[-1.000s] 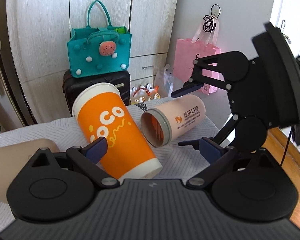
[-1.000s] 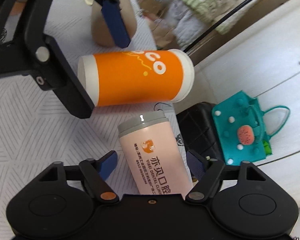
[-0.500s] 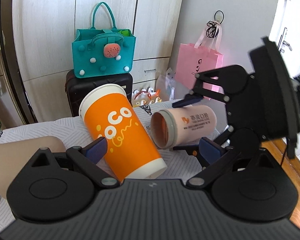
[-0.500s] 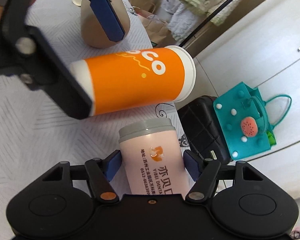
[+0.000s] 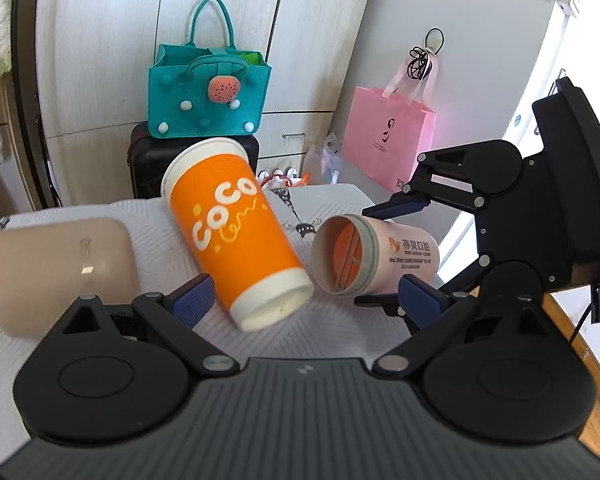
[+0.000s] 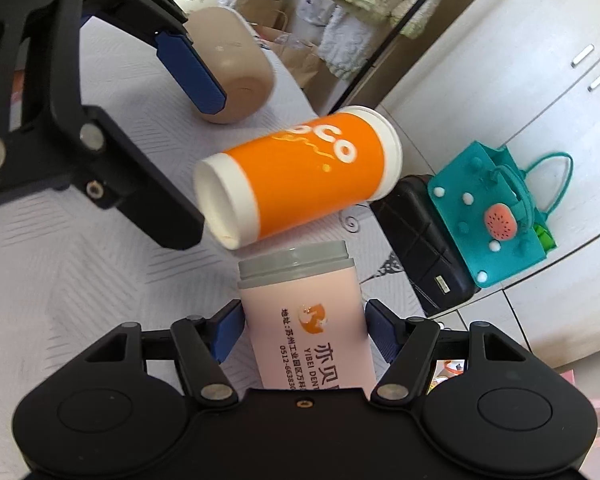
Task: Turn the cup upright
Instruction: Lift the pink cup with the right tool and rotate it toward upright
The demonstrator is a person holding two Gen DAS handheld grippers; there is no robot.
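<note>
An orange paper cup point(image 5: 232, 232) marked "COCO" lies on its side on the white cloth, its base towards my left gripper point(image 5: 300, 300), which is open just in front of it. It also shows in the right wrist view point(image 6: 300, 176). A pink cup point(image 5: 380, 258) with a grey rim lies on its side to the right, its mouth facing my left camera. My right gripper point(image 6: 304, 330) is shut on the pink cup point(image 6: 308, 312), one pad on each side of its body.
A beige rounded container point(image 5: 56, 268) lies at the left on the cloth-covered table point(image 5: 340, 332). Behind the table stand a black suitcase point(image 5: 148, 164), a teal felt bag point(image 5: 208, 92) and a pink paper bag point(image 5: 388, 140). The table's wooden edge point(image 5: 580, 356) runs at the right.
My right gripper has closed in on the pink cup and now grips it. My left gripper has drawn back a little from the orange cup.
</note>
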